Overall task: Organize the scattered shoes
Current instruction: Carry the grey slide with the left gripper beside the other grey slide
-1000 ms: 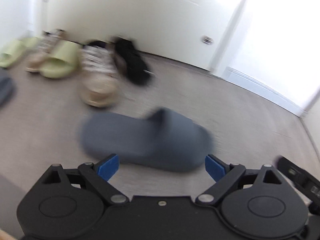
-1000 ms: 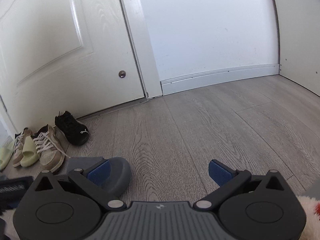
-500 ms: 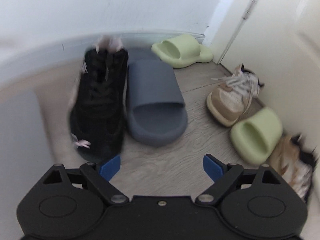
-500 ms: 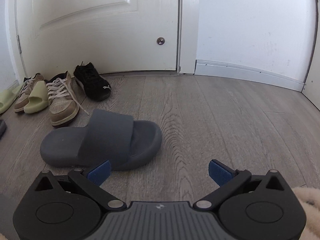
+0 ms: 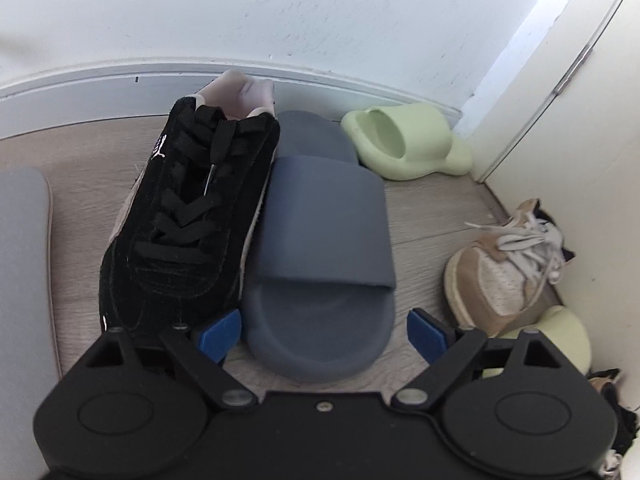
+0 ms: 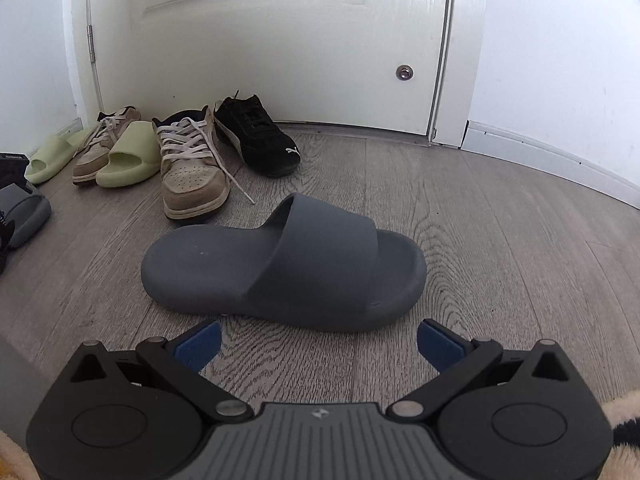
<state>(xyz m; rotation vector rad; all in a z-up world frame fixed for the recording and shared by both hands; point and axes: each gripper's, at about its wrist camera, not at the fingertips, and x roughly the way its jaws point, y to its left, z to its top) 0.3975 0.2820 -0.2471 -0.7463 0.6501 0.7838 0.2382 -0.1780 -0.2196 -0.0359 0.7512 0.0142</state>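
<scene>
In the left wrist view a dark grey slide [image 5: 320, 248] lies by the baseboard, tight against a black lace-up sneaker [image 5: 180, 216] on its left. My left gripper [image 5: 323, 336] is open, and the slide's toe sits between the blue fingertips [image 5: 220, 334] without being gripped. In the right wrist view the matching grey slide [image 6: 288, 260] lies sideways on the wood floor, toe pointing right. My right gripper [image 6: 318, 342] is open just short of it and holds nothing. A second black sneaker [image 6: 256, 136] stands by the door.
By the white door [image 6: 260, 40] sit a tan sneaker [image 6: 192, 168], a green slide [image 6: 128, 156], another tan sneaker [image 6: 106, 144] and a second green slide [image 6: 52, 156]. The left view shows a green slide [image 5: 404, 142] in the corner and a tan sneaker [image 5: 504, 276].
The left gripper swung from the loose grey slide to the wall and closed in on the slide beside the black sneaker. The right gripper turned left and came up to the loose slide.
</scene>
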